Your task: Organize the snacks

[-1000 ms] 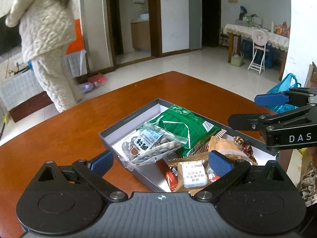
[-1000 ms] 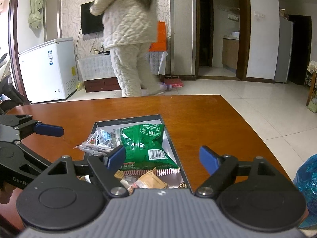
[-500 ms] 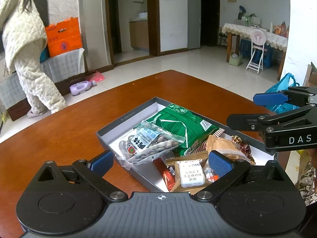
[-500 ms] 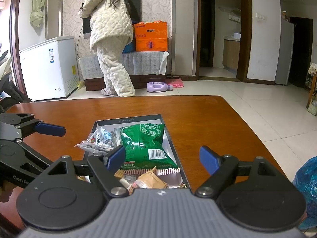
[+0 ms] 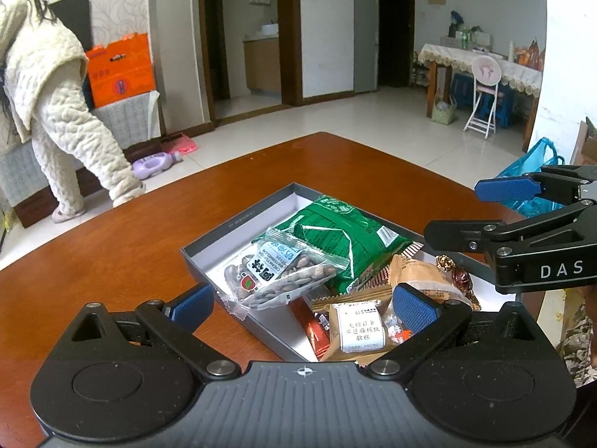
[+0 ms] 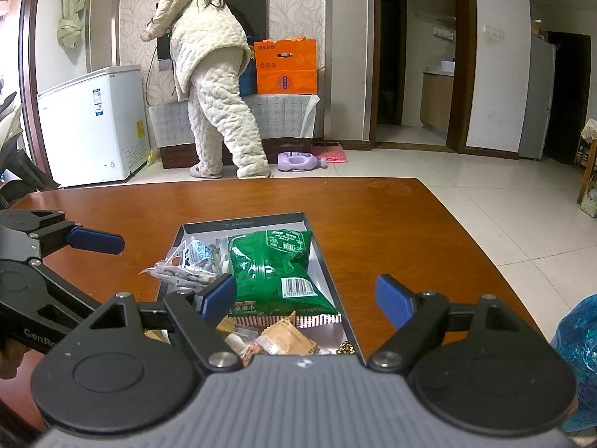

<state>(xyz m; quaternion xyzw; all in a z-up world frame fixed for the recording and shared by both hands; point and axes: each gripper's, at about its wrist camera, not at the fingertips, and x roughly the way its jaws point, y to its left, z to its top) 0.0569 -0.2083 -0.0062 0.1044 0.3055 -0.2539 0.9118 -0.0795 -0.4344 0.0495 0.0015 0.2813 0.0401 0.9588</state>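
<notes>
A shallow grey box (image 5: 238, 220) (image 6: 242, 222) lies on the wooden table (image 5: 112, 254) with snacks in it. A green bag (image 5: 335, 239) (image 6: 272, 265) lies in the middle, partly under a clear bag of seeds (image 5: 276, 272) (image 6: 190, 265). At the near end are a tan wrapped pastry (image 5: 421, 276) (image 6: 287, 339), a white-labelled packet (image 5: 360, 330), a red sachet (image 5: 317, 330) and a foil candy (image 5: 457, 272). My left gripper (image 5: 304, 304) hovers open over the box's near corner, holding nothing. My right gripper (image 6: 304, 298) (image 5: 481, 209) stands open and empty above the other end.
A person in a cream quilted suit (image 6: 209, 74) bends over a cabinet by the far wall, away from the table. A white chest freezer (image 6: 93, 123) stands at the back left. A blue plastic bag (image 6: 578, 336) sits past the table's right edge.
The person has walked away from the table to the cabinet by the wall and bent over it. Both grippers and the snacks have stayed where they were.
</notes>
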